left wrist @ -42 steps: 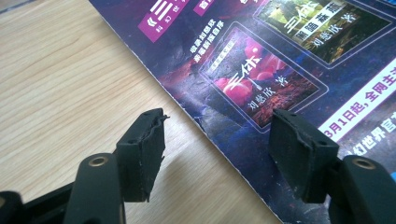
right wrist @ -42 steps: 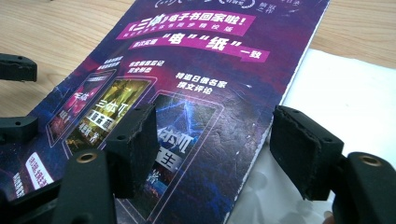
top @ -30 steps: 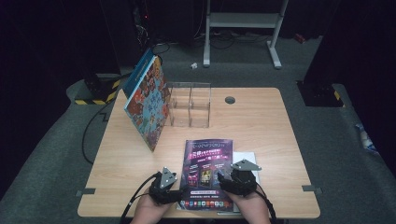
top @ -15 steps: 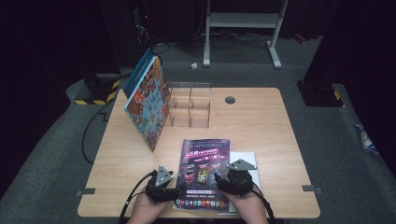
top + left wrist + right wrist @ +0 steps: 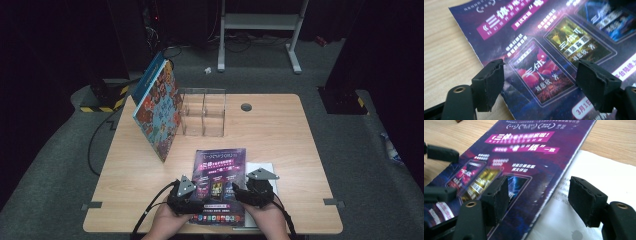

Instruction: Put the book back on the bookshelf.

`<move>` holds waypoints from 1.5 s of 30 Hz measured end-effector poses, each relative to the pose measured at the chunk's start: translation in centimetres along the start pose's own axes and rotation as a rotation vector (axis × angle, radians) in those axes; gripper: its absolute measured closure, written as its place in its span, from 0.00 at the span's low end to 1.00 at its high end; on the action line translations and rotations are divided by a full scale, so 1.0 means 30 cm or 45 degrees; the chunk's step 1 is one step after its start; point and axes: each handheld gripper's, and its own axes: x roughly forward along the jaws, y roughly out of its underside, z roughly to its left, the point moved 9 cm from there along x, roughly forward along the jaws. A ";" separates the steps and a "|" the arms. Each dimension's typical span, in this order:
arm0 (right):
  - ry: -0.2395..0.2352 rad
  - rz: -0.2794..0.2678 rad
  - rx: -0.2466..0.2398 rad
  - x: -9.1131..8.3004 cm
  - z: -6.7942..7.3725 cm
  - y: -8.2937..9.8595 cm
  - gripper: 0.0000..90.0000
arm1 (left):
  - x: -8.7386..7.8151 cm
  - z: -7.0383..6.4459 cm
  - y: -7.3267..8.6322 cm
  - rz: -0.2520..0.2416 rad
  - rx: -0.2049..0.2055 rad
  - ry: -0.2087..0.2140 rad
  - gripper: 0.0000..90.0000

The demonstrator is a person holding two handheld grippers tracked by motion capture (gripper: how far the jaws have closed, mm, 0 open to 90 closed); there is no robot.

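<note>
the left gripper (image 5: pixel 192 196) and right gripper (image 5: pixel 250 192) both hover with jaws wide apart and empty, straddling the near corners of the glossy purple paper magazine (image 5: pixel 220 175). it lies flat at the table's six o'clock, long axis running twelve to six, over a white printed sheet (image 5: pixel 265 167). both grippers sit equally near. the pale wooden table (image 5: pixel 280 130) lies in a dark room.
</note>
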 end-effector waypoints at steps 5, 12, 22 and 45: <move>-0.018 0.006 0.007 0.010 0.008 -0.014 0.35 | -0.003 -0.001 0.006 0.022 0.049 -0.059 0.25; -0.029 0.002 0.028 0.049 -0.002 -0.071 0.35 | -0.014 0.019 0.017 0.014 0.032 -0.058 0.25; 0.029 0.013 0.159 0.150 -0.099 -0.174 0.44 | -0.015 0.020 0.018 0.004 0.027 -0.050 0.26; -0.062 0.038 0.344 0.223 -0.129 -0.238 0.76 | -0.016 0.021 0.019 -0.004 0.014 -0.054 0.27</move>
